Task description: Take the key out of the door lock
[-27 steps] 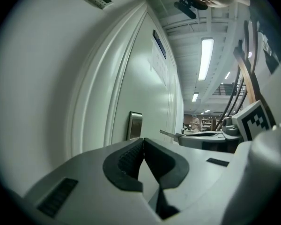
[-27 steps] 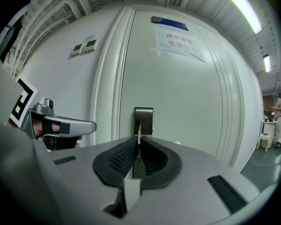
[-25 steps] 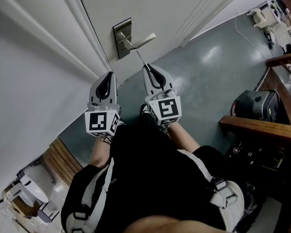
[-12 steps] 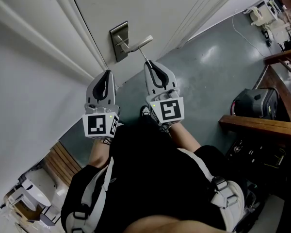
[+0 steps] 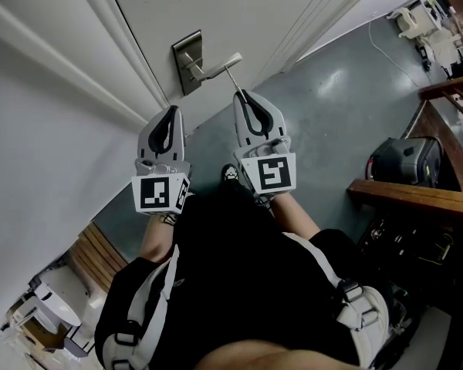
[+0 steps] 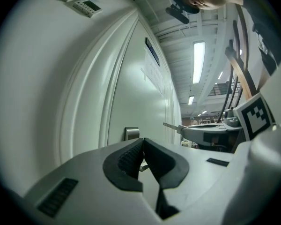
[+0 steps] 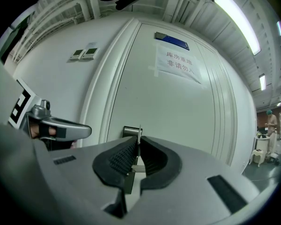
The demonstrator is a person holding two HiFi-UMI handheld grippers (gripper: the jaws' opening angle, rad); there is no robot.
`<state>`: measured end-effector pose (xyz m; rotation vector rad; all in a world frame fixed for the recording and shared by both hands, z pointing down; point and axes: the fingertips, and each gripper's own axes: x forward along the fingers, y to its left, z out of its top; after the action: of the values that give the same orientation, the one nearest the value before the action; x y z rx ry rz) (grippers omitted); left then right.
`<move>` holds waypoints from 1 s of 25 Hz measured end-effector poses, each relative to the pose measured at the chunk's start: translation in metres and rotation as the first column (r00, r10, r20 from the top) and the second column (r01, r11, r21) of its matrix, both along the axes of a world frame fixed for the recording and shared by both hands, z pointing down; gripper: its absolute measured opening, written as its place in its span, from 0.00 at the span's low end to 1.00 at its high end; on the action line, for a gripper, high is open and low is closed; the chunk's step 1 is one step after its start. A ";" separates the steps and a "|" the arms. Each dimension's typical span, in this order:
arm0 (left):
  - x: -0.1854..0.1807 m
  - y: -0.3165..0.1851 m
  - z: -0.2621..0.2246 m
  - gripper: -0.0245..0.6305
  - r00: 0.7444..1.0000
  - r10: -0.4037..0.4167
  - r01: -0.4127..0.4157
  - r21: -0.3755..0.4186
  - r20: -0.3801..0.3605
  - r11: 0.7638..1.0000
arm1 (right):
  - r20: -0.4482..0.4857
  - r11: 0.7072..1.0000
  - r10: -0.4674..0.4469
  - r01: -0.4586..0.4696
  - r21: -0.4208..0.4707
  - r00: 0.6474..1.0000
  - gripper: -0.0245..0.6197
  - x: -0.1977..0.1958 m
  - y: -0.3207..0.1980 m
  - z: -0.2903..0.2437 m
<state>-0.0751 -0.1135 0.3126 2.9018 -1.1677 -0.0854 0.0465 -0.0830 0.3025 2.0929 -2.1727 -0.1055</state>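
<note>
Right gripper (image 5: 243,95) has its jaws nearly together, pinched on the key (image 5: 231,79), whose thin blade stands up between the ribbed pads in the right gripper view. Left gripper (image 5: 170,112), just to its left, has its pads meeting at the tips with nothing between them.

Beyond both, the white door (image 5: 239,14) is closed. On it sits the metal lock plate (image 5: 184,56), with the lever handle (image 5: 216,68) pointing right.

The key's blade reaches from the right gripper's tip toward the far side. In the left gripper view it (image 6: 171,125) shows in open air, apart from the door. I judge the key is already out of the lock, so the task's main step looks done and only carrying it clear remains.

Compared with a second ago, both grippers sit a little farther up the head view, the right one more so. The key's tip then showed just near of the lever; now it overlaps the lever's free end. The grip on the key looks the same.
</note>
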 end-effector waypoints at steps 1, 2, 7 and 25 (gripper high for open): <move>0.000 0.000 -0.001 0.07 1.000 0.002 -0.002 0.000 0.000 1.000 | -0.002 1.000 0.003 -0.003 -0.009 1.000 0.09 0.000 0.001 0.001; 0.000 0.001 -0.001 0.07 1.000 0.003 -0.003 0.000 0.000 1.000 | -0.004 1.000 0.002 -0.002 -0.011 1.000 0.09 0.000 0.001 0.002; 0.004 0.004 -0.001 0.07 1.000 0.006 -0.006 -0.002 -0.002 1.000 | -0.035 0.997 -0.044 0.046 0.059 0.998 0.09 -0.005 0.003 -0.004; 0.013 0.004 0.005 0.07 1.000 0.028 -0.028 -0.013 -0.002 1.000 | -0.044 0.998 -0.047 0.048 0.033 0.998 0.09 -0.003 0.003 0.003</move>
<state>-0.0624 -0.1099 0.3174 2.9050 -1.1230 -0.0802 0.0434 -0.0797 0.3052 2.0374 -2.2114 -0.1915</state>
